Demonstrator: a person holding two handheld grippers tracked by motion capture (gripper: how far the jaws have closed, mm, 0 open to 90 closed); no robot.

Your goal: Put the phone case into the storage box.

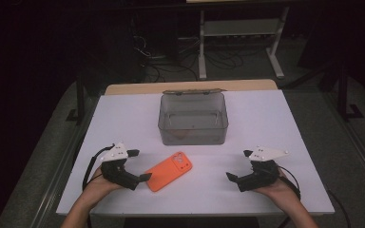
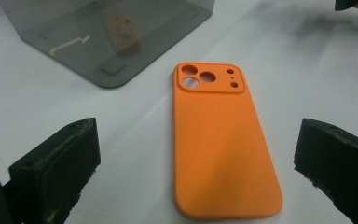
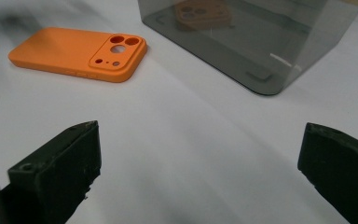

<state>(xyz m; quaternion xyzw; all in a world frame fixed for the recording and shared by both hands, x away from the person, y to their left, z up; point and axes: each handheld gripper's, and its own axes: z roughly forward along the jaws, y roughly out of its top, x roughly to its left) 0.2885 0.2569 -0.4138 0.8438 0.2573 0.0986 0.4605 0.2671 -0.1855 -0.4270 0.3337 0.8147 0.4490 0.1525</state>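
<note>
Orange silicone phone case [image 2: 223, 140] lies flat, camera cut-outs up, just in front of the smoky translucent plastic box [image 1: 193, 118]; light, soft and grippy, best pinched across its long edges. Left gripper [image 1: 136, 166] gapes wide beside it, right gripper [image 1: 237, 166] likewise spread, empty.

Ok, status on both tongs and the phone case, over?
Left tongs open, right tongs open, both empty. Orange silicone phone case flat on the white table, between the left jaws. Smoky clear plastic box behind it, apart; path clear.
</note>
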